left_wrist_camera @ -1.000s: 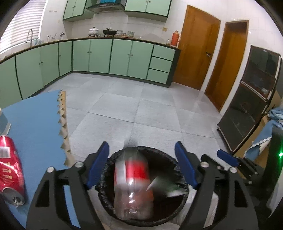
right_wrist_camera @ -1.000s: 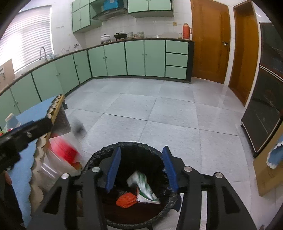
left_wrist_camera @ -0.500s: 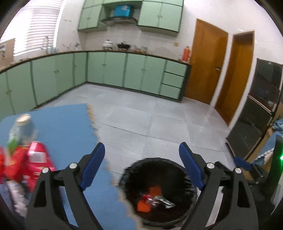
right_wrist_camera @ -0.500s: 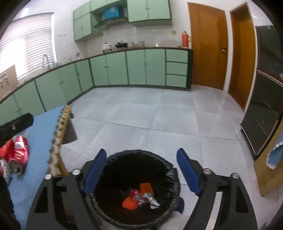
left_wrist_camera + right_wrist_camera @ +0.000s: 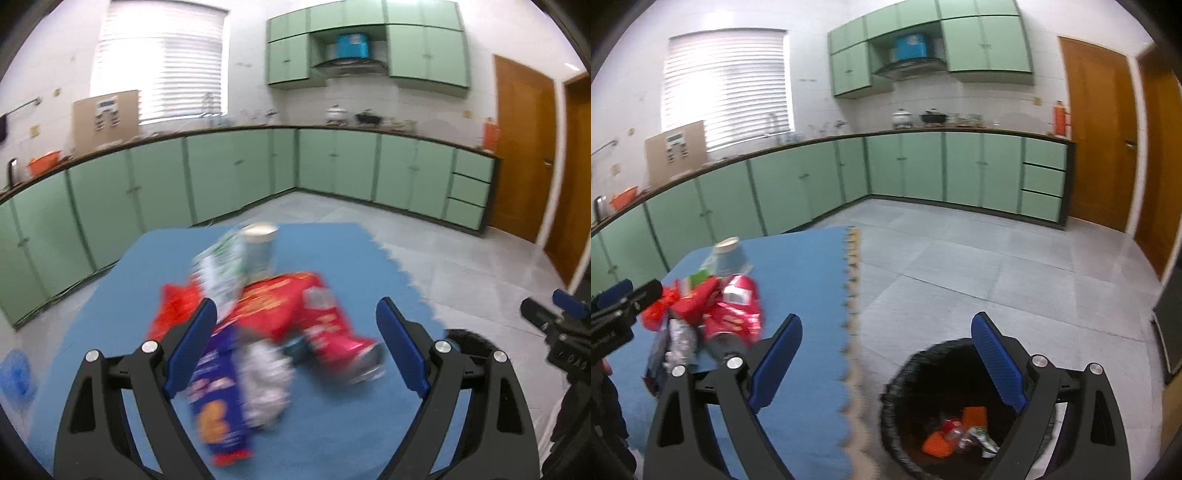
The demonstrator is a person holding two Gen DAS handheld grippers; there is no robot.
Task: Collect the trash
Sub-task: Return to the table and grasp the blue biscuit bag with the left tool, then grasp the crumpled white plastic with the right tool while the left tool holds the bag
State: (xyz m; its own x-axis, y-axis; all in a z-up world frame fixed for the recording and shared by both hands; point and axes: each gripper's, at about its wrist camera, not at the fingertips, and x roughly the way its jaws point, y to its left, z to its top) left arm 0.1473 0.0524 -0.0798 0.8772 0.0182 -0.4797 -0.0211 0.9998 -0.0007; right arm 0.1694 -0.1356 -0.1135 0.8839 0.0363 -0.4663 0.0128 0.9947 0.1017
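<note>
Grippers: left gripper point(image 5: 295, 350) spread and empty, right gripper point(image 5: 886, 369) opening, empty. Both have swung from over the bin point(image 5: 905, 373), bottle now inside, toward remaining trash point(image 5: 288, 314) mid-table point(image 5: 332, 435). More pickups outstanding.

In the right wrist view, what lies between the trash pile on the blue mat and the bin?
Only bare blue mat, its scalloped edge, then grey floor tile between the trash pile and black-lined bin, per the right wrist view.

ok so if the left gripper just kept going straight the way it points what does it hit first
Most likely the crumpled silvery wrapper, lying between the open fingers of the left gripper on the blue mat, with the purple snack bag just beside it. Motion blur makes depth uncertain, so either could come first.
</note>
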